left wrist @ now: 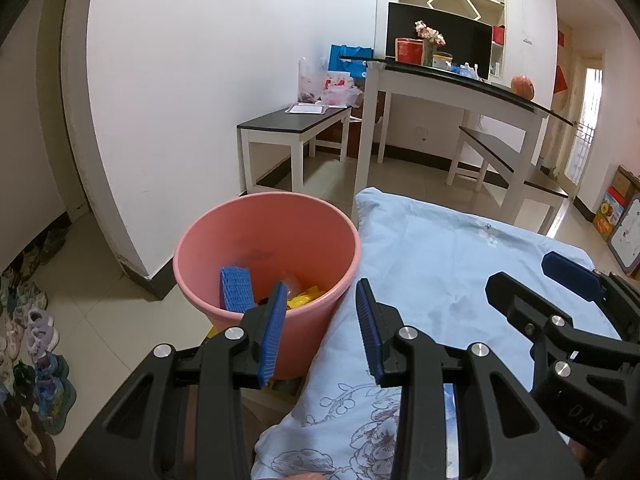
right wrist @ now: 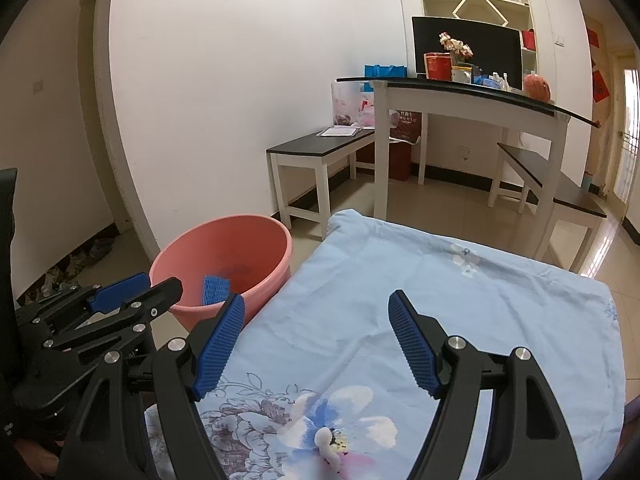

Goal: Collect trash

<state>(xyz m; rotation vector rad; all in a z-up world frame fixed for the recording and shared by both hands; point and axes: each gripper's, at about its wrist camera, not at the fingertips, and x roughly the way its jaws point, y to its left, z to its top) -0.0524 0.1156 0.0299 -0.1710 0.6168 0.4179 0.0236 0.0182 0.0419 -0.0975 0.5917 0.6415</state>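
The right gripper [right wrist: 316, 336] is held above a light blue floral-printed quilt [right wrist: 460, 304], its jaws spread wide with nothing between them. The left gripper [right wrist: 132, 292] is seen at the left edge, beside a pink bucket [right wrist: 240, 236] set on the tiled floor [right wrist: 452, 208] just left of the quilt. A blue ribbed block [right wrist: 216, 290] is seen leaning inside the bucket. Behind, a white-legged, dark-topped surface [right wrist: 472, 96] is loaded with a red box [right wrist: 438, 66] and flowers [right wrist: 454, 46], and two benches [right wrist: 320, 146] are placed beside it.
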